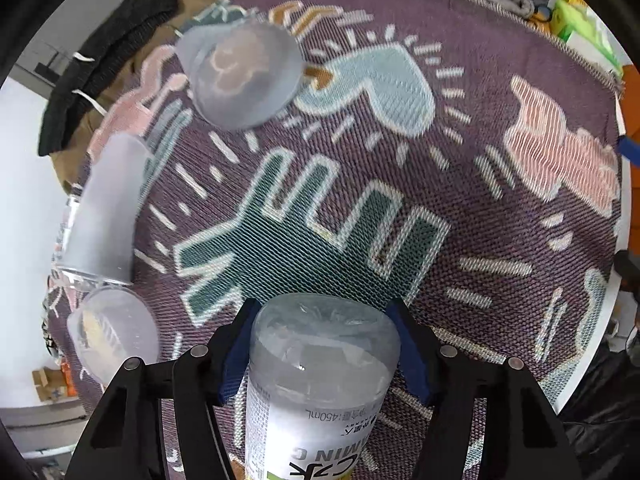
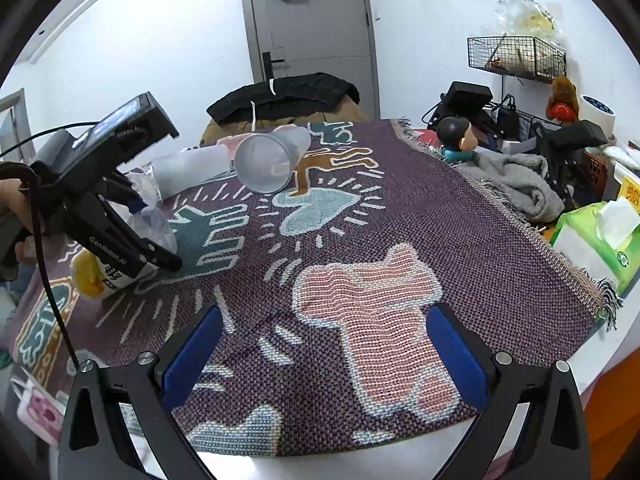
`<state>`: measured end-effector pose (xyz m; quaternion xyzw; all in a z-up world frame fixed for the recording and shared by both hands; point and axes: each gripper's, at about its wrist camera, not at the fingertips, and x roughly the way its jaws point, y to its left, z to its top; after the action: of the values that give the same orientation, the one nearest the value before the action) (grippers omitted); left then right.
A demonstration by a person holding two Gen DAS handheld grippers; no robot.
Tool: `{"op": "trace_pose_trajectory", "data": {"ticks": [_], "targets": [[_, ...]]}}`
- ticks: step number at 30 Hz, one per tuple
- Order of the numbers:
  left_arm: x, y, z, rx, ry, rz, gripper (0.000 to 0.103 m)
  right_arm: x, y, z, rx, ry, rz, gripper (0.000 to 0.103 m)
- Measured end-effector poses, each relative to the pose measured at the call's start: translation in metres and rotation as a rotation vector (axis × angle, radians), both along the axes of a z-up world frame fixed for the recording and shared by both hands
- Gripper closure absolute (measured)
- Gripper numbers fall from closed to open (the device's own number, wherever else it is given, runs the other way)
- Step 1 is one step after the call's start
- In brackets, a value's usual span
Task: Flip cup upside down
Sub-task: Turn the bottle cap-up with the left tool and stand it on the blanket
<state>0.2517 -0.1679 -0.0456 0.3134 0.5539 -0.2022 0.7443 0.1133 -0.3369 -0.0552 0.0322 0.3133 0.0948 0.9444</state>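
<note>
Already the left gripper [image 1: 322, 354] is clamped on a bottle [image 1: 320, 376], not a cup; squeezed thin plastic could slip. Frosted cups [image 2: 272, 160] lie on their sides near the cloth's [image 2: 460, 240] far-left corner. Right gripper [image 2: 324, 356] hangs apart, holding nothing.

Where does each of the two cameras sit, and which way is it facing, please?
Left wrist: on the left gripper, looking down its fingers at the held bottle and patterned cloth.
Right wrist: on the open right gripper, facing across the table to the door; left gripper shows.
Shared: cloth, lying cup, bottle.
</note>
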Motion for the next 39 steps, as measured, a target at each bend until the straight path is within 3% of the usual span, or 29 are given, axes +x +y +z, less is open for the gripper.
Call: {"op": "trace_pose_trajectory", "data": {"ticks": [11,16,23,27,39], "targets": [[-0.024,0.026,0.065,-0.206,-0.228,0.054,0.038,-0.002,0.009,0.001,-0.009,-0.014,0.010,0.001],[-0.039,0.044,0.087,-0.349,-0.319,0.100,0.038,-0.003,0.010,0.001,-0.006,-0.014,0.005,0.001],[-0.052,0.074,0.100,-0.537,-0.374,0.201,0.038,-0.009,0.022,0.008,-0.029,-0.049,0.029,0.001],[-0.056,0.088,0.099,-0.602,-0.384,0.254,0.038,-0.011,0.029,0.009,-0.030,-0.061,0.052,0.001],[-0.065,0.102,0.064,-0.608,-0.373,0.377,0.038,-0.016,0.027,0.010,-0.003,-0.094,0.046,0.001]]}}
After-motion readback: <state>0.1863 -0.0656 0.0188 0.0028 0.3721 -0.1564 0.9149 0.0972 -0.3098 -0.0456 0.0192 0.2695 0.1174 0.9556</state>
